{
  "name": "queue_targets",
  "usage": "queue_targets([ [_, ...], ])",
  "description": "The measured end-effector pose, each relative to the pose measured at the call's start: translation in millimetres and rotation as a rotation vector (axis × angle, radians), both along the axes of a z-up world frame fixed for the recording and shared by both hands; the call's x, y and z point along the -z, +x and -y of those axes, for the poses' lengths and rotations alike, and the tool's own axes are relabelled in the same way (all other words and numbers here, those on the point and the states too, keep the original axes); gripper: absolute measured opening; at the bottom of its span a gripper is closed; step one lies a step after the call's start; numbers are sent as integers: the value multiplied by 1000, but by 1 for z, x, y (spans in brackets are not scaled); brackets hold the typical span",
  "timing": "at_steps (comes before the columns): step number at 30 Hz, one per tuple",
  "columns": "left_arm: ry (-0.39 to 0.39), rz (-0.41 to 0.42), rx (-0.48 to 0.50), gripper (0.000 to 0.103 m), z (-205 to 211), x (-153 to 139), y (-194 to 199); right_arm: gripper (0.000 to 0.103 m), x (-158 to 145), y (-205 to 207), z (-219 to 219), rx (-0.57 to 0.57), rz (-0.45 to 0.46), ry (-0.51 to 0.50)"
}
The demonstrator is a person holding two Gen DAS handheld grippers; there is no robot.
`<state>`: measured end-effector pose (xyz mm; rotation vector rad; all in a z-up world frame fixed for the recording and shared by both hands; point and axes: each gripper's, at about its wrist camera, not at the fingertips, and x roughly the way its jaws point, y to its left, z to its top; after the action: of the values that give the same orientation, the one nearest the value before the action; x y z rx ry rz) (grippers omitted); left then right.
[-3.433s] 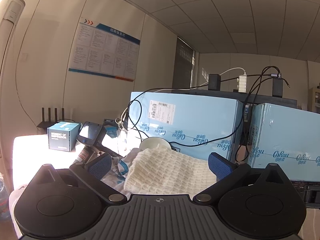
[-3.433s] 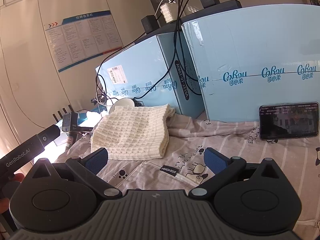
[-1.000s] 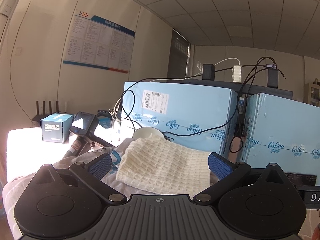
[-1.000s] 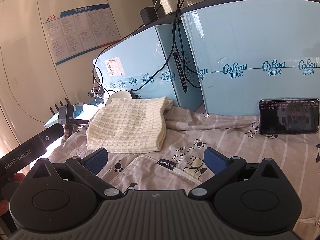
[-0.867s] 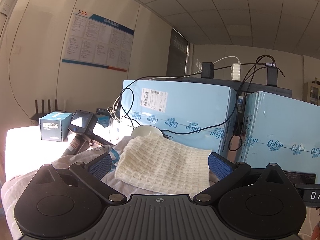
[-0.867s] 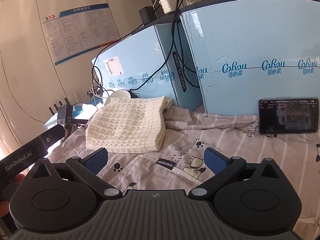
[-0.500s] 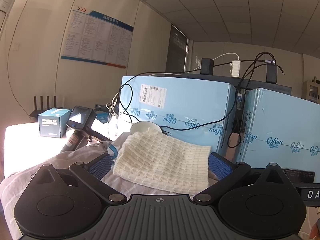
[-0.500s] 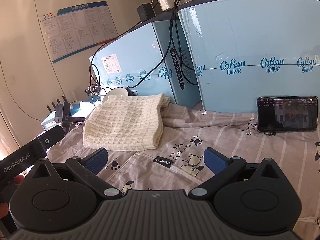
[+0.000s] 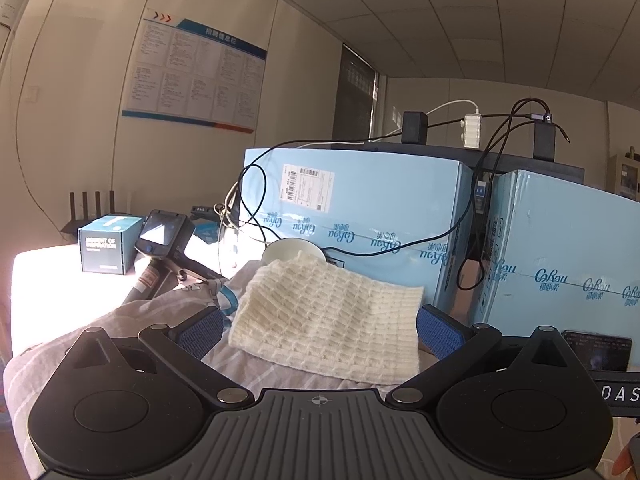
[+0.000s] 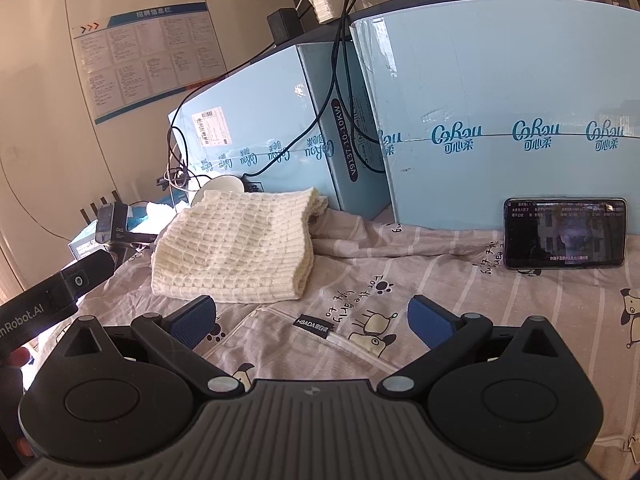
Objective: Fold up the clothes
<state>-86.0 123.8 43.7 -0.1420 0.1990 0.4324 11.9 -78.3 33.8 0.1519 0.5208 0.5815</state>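
A cream waffle-knit garment (image 9: 328, 320) lies folded in a neat rectangle on a grey striped sheet with cartoon prints (image 10: 400, 280); it also shows in the right wrist view (image 10: 236, 252). My left gripper (image 9: 318, 332) is open and empty, held just in front of the garment. My right gripper (image 10: 312, 320) is open and empty, above the sheet, to the near right of the garment. Part of the left gripper's body (image 10: 52, 300) shows at the left of the right wrist view.
Two large light-blue cartons (image 10: 500, 120) with cables over them stand behind the sheet. A phone (image 10: 564, 234) leans on the right carton. A white bowl (image 9: 292, 250), a handheld device (image 9: 164, 236) and a small blue box (image 9: 106, 246) sit at the back left.
Both grippers have drifted slightly, so the garment sits a little lower and further left in view. The garment itself has not moved. Both grippers stay open.
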Motion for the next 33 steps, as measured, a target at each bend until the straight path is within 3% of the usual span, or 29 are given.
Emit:
queue_targets([
  [33,16,9,-33,103,1,-7,0,103,1,0,-3,-8,-1,-17],
])
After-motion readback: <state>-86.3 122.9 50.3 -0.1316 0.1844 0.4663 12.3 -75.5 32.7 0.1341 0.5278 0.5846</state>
